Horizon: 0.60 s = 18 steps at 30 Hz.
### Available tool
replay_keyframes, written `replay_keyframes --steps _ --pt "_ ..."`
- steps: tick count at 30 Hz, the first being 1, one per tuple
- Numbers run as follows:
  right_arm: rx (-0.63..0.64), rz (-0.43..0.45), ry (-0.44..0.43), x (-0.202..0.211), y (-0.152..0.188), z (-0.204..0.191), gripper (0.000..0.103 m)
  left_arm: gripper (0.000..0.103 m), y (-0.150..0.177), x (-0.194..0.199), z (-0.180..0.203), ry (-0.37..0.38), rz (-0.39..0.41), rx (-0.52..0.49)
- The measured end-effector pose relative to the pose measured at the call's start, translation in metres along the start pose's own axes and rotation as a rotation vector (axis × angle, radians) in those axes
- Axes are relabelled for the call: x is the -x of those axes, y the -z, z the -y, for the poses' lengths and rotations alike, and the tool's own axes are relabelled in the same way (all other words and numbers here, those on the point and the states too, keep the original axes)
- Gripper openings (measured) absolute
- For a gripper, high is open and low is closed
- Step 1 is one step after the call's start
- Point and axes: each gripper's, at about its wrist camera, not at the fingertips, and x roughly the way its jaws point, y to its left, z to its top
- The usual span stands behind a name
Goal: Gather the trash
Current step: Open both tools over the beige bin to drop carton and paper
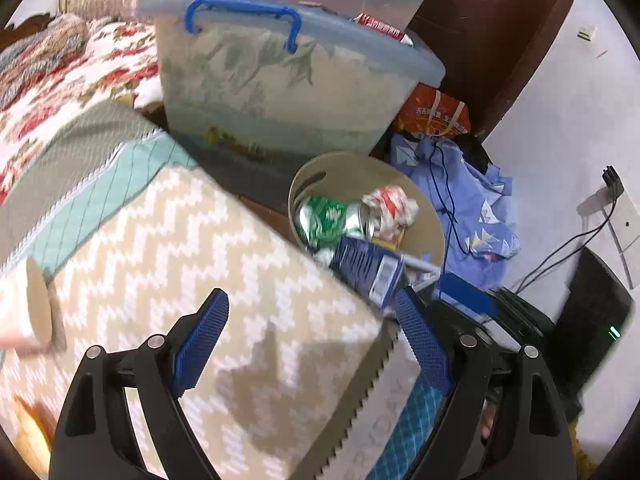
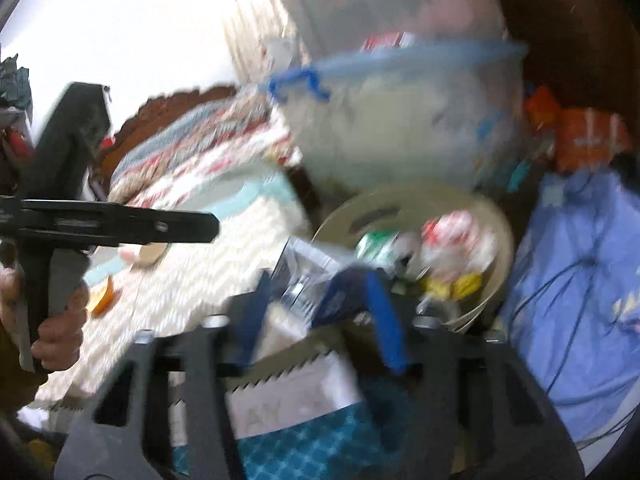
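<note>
1. The left gripper (image 1: 308, 344) hovers over a zigzag mat (image 1: 168, 264) on the bed; its fingers (image 1: 202, 340) are spread wide and nothing is between them.
2. At 1 o'clock from this gripper stands a round beige bin (image 1: 430, 228) on the floor, just beside the bed corner. In it lie the trash pieces: a crushed green can (image 1: 320, 218), a crumpled red-and-white wrapper (image 1: 390, 202) and something yellow.
3. A blue carton (image 1: 366, 266) leans over the near rim of the bin. The right gripper (image 2: 316, 312) has it between its fingers (image 2: 386, 320); the view is blurred, so I cannot tell if the pads press on it. The small print on the carton cannot be read.
4. At 12 o'clock behind the bin is a clear storage box (image 1: 280, 92) with a blue handle (image 1: 242, 16). A red pack (image 1: 382, 26) with white Chinese characters rests on its rim, too small to read.
5. At 2 o'clock lies an orange bag (image 1: 434, 114) with yellow Chinese writing, beside a blue cloth (image 1: 472, 208).
6. At 9 o'clock a paper roll (image 1: 28, 306) lies on the mat.
7. On the mat's hanging edge, letters like "AY" show in the right wrist view.
</note>
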Motion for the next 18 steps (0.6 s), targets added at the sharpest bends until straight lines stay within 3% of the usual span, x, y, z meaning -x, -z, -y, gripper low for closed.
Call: replay_keyframes --steps 2,4,5,8,12,15,18 --pt "0.005 -0.024 0.014 -0.020 -0.012 0.007 0.044 0.081 0.010 0.005 -0.006 0.007 -0.011 0.018" --pt "-0.058 -0.011 0.027 -0.027 -0.025 0.019 0.061 0.081 0.018 0.013 -0.011 0.020 -0.014 0.036" --pt "-0.067 -0.006 0.086 -0.029 -0.033 0.022 0.051 0.081 0.024 0.019 -0.013 0.026 -0.014 0.041" --pt "-0.139 0.001 0.072 -0.036 -0.054 0.038 0.050 0.081 0.040 0.031 -0.021 0.030 -0.005 0.052" --pt "-0.107 -0.013 0.090 -0.057 -0.072 0.034 0.051 0.081 0.062 0.038 -0.038 0.033 -0.023 0.100" --pt "-0.145 -0.095 0.049 -0.094 -0.089 0.036 0.052 0.081 0.073 0.037 -0.050 0.014 -0.038 0.138" --pt "-0.290 -0.226 -0.014 -0.141 -0.102 0.049 0.057 0.081 0.079 0.041 -0.063 0.011 -0.045 0.184"
